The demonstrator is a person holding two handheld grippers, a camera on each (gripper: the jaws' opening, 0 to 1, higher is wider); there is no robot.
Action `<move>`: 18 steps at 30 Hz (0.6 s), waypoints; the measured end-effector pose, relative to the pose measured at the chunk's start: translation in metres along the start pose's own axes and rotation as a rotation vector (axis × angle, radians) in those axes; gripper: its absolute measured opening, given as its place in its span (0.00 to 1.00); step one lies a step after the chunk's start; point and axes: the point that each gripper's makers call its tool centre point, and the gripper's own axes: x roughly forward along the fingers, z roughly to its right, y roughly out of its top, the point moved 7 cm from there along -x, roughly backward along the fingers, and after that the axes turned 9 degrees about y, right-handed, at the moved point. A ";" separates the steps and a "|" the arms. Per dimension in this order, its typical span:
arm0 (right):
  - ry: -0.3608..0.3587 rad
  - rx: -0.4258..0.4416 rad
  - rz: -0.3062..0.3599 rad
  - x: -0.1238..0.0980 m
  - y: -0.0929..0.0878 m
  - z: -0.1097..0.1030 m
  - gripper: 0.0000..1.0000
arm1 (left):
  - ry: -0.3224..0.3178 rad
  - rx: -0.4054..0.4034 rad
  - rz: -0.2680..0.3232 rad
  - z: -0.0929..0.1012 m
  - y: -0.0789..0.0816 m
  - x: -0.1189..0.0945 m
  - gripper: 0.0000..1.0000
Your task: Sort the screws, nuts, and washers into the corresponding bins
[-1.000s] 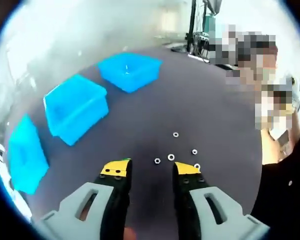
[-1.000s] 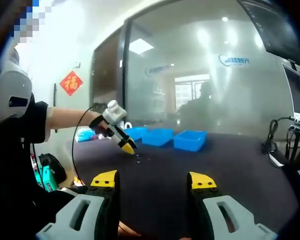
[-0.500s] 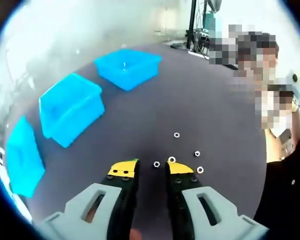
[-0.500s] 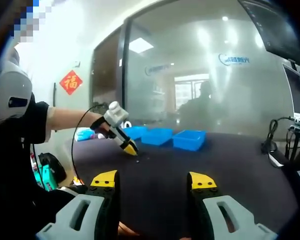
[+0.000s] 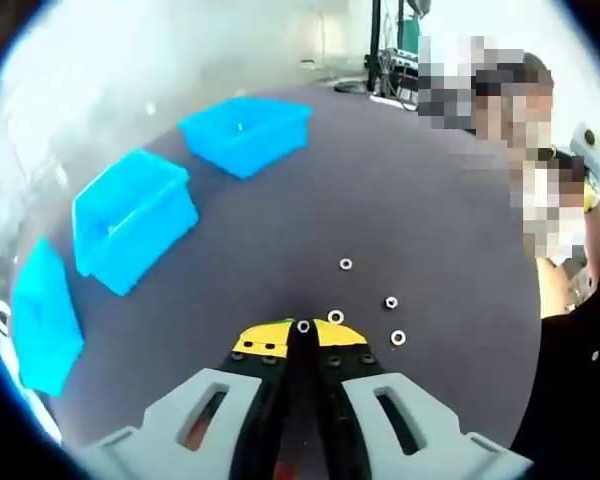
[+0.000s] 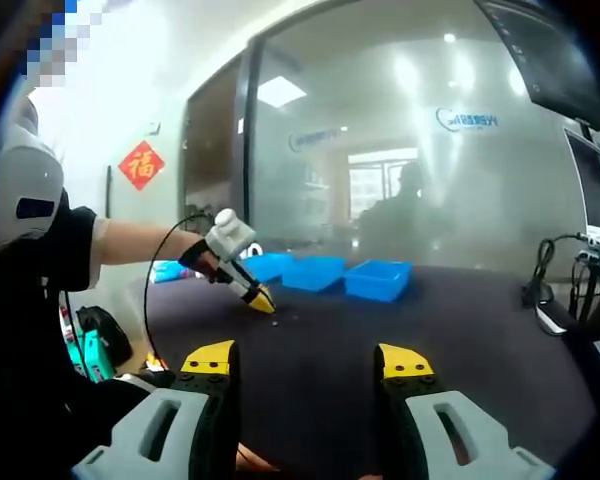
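Pinching a small silver nut [image 5: 303,326] between its yellow tips, the left claw [image 5: 302,338] is being held low over a dark desk [image 5: 430,200], its jaws drawn together with the nut showing right at their front edge. Whether the nut is lifted or is resting on the desk cannot be told.

In the left gripper view, four more ring-shaped silver pieces are lying loose on the desk just beyond the tips: one [image 5: 335,317] at about one o'clock from the tips, one [image 5: 346,264] farther out at twelve to one o'clock, and two [image 5: 391,302] [image 5: 398,338] off toward two and three o'clock. They are too small for nuts and washers to be told apart.

Three blue bins are being shown in a row toward ten and eleven o'clock, well apart from the loose pieces: the far bin [image 5: 245,133], the middle bin [image 5: 132,218] and the near bin [image 5: 42,318]. A small speck is visible in the far bin; the contents of the others cannot be made out.

In the right gripper view, the right claw [image 6: 309,360] is being held wide apart with nothing between its jaws, back from the work.

The sorting is judged to be in progress, with one piece gripped and at least four waiting.
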 end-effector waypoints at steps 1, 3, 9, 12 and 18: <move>0.002 0.000 0.000 0.000 0.000 0.000 0.50 | -0.002 -0.016 0.008 0.000 0.000 -0.001 0.05; 0.003 -0.001 0.000 0.001 0.000 -0.001 0.50 | -0.014 -0.046 0.033 0.000 0.000 -0.004 0.05; 0.004 -0.006 0.003 0.002 0.003 -0.002 0.50 | -0.021 -0.142 0.152 -0.003 0.002 -0.021 0.05; 0.006 -0.008 0.009 0.004 0.005 -0.003 0.50 | -0.002 -0.145 0.219 -0.003 0.004 -0.031 0.05; 0.010 -0.019 0.018 0.007 0.011 -0.007 0.50 | 0.035 -0.195 0.372 -0.004 0.008 -0.057 0.05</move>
